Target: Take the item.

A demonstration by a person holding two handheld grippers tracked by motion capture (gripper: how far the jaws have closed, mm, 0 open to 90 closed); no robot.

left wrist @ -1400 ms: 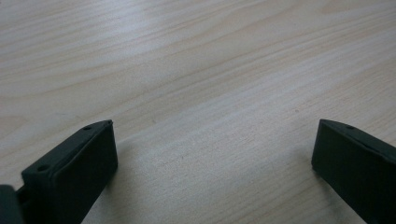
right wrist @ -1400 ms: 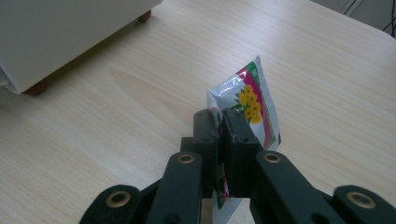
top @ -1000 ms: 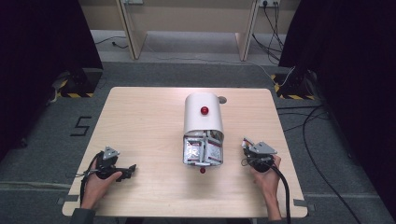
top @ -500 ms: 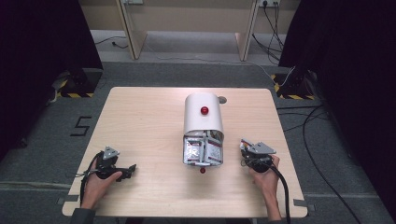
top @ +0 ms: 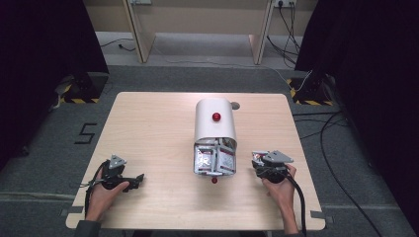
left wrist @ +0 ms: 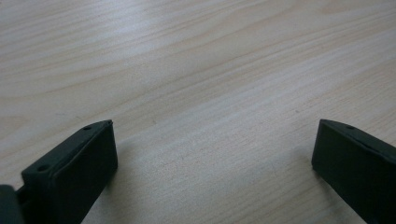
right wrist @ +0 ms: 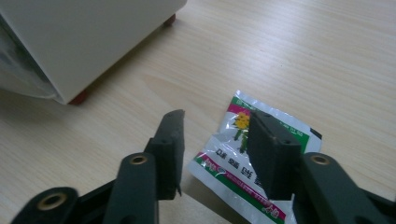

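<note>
Right tool (right wrist: 215,140): in the right gripper view its two black jaws stand partly apart, having just been opening. A small foil packet (right wrist: 254,161) printed in white, green and red with a yellow flower lies flat on the tabletop (right wrist: 327,56) in the lower centre-right of that frame. One jaw stands over the packet's printed face; the other stands over bare wood just left of the packet's edge. The pads do not press on it, so the packet is released.

In the high view the right tool (top: 269,165) sits at the lower right of the tabletop (top: 148,128), held by the person's right hand (top: 281,190), with the packet's pale edge just visible at its left tip. Just to its left, near but apart, lies a white round-topped container (top: 215,123) with a red knob, its open end facing the bottom of the frame and showing more foil packets (top: 213,159) inside. In the right gripper view the container's white wall (right wrist: 88,37) fills the upper left.

Left tool (left wrist: 212,154): jaws wide apart over bare wood, gripping nothing. In the high view it (top: 126,178) rests at the lower left, held by the left hand (top: 104,195), well apart from the container.
</note>
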